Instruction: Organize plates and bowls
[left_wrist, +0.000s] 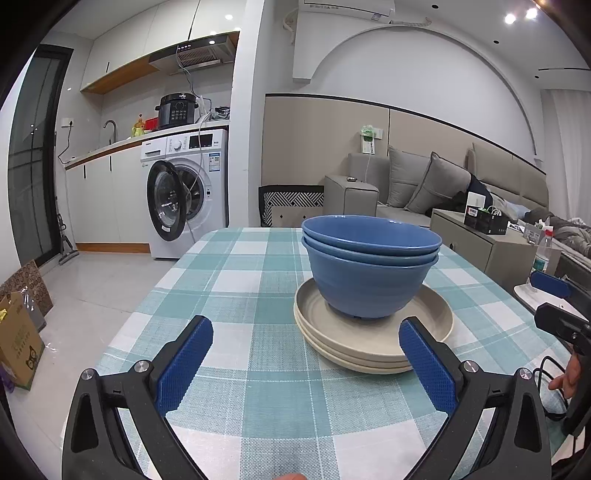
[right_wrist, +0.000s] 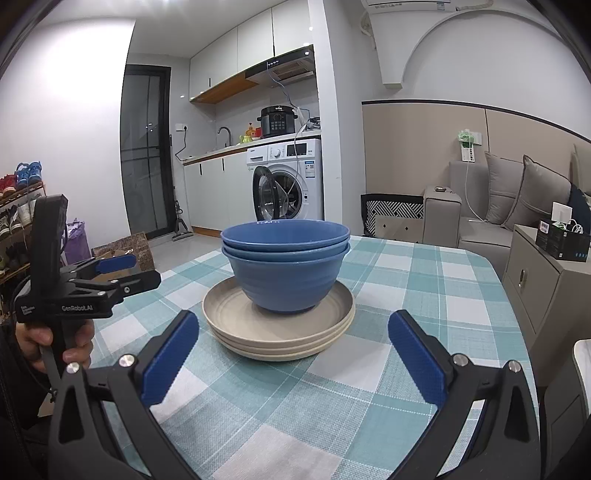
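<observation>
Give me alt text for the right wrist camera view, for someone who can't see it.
Two nested blue bowls sit on a stack of beige plates on a teal checked tablecloth. The right tongs are open in front of them, holding nothing. The left tongs hover at far left; a kitchen lies behind.

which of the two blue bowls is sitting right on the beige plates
The lower blue bowl: its base rests on the top beige plate. The upper blue bowl is nested inside it and touches no plate.
</observation>
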